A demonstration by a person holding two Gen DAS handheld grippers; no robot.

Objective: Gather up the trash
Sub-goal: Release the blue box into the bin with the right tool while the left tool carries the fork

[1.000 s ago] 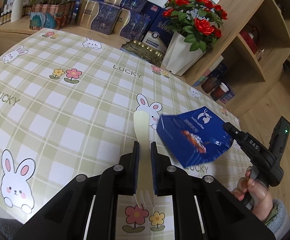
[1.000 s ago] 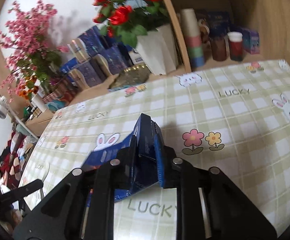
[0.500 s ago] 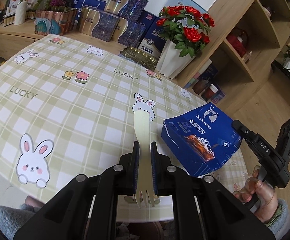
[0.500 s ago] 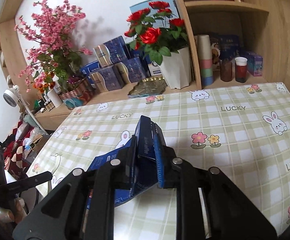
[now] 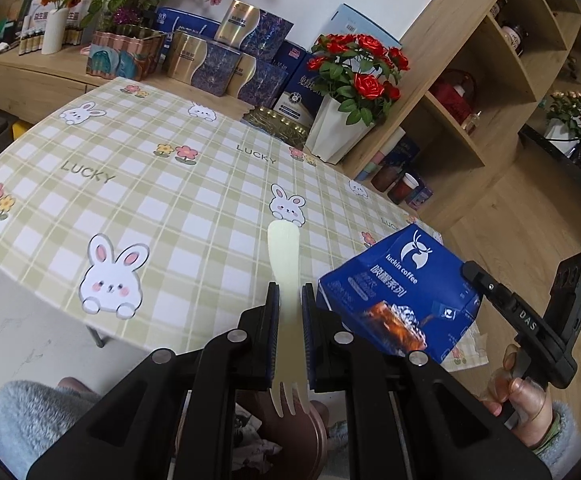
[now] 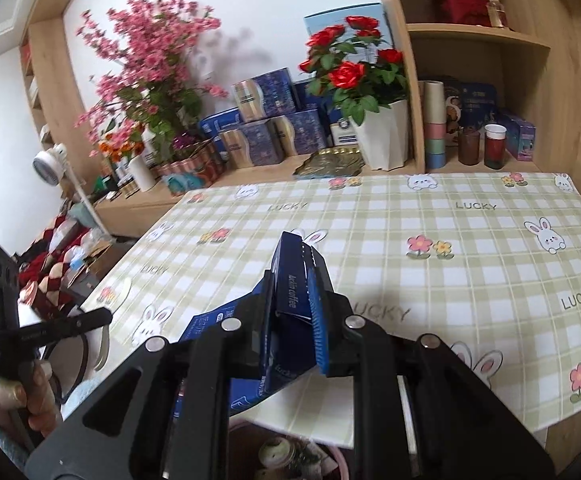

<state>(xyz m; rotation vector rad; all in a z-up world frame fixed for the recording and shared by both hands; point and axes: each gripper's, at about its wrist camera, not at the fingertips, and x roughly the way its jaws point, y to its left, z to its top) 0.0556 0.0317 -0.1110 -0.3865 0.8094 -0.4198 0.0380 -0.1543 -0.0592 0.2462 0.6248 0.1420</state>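
Below both grippers, at the near edge of the table (image 6: 470,264), sits a pink-rimmed trash bin (image 6: 290,456) already holding scraps, and the coming drop turns on that: the bin lies straight down and slightly nearward from each load, not out over the checked tablecloth.

The left gripper (image 5: 290,340) is clenched on 1 pale plastic fork (image 5: 284,276). Its long axis runs along the fingers, the handle pointing far toward the table and the tines pointing near, hanging over what looks like the bin's rim (image 5: 318,436).

The right gripper (image 6: 290,316) is clenched on 1 blue Luckin coffee box (image 6: 290,300), pinched across its narrow side, with the rest of the box hanging down to the left of the fingers. In the left wrist view the same box (image 5: 398,300) is held tilted, just right of the fork and off the tablecloth.

By my judgement the right gripper is the nearer to the bin's mouth, since the bin shows directly beneath its fingers; the left looks to be over the rim, so it may need a small shift before letting go.

Count: 1 fork, 1 coffee box, 1 bin, 2 grippers, both loaded. No other loose trash shows on the tablecloth.
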